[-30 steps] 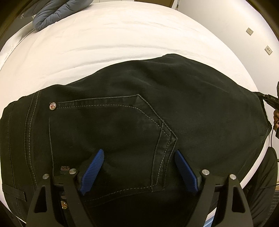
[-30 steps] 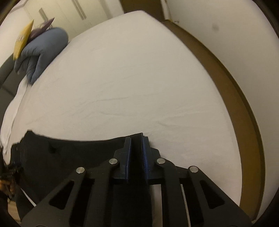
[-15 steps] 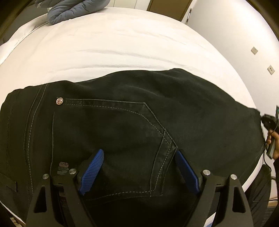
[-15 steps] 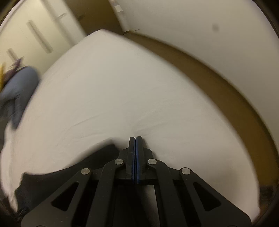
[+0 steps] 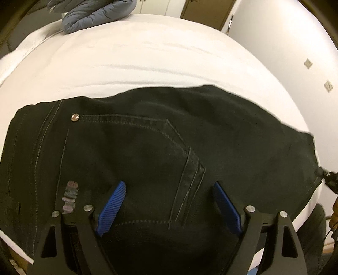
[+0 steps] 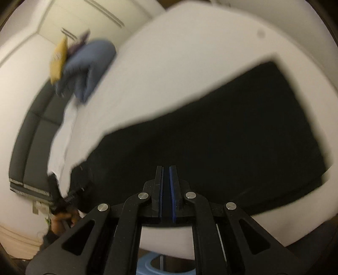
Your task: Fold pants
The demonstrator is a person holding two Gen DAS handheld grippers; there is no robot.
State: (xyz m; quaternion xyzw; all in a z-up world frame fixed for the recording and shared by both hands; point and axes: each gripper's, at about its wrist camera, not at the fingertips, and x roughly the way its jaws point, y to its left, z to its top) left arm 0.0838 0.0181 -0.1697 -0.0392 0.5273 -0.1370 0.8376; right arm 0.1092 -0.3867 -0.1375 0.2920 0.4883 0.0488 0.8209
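Since earlier frame: right hand-held gripper [image 6: 166,182] swung from bare sheet to face pants [image 6: 211,135]; view blurred, so swing likely ongoing. Its fingers nearly closed, narrow gap; whether cloth is pinched, cannot tell.

Left hand-held gripper [image 5: 169,203] spread wide, holding nothing, poised over back pocket [image 5: 135,160], probably to pin or smooth the fabric.

Pants flat on bed [image 5: 147,63], ahead of both grippers. Jacket [image 5: 93,14] far ahead.

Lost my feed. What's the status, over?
Left gripper open over pants pocket. Right gripper nearly shut, nothing visibly held. Pants flat on bed. Nothing in the way.
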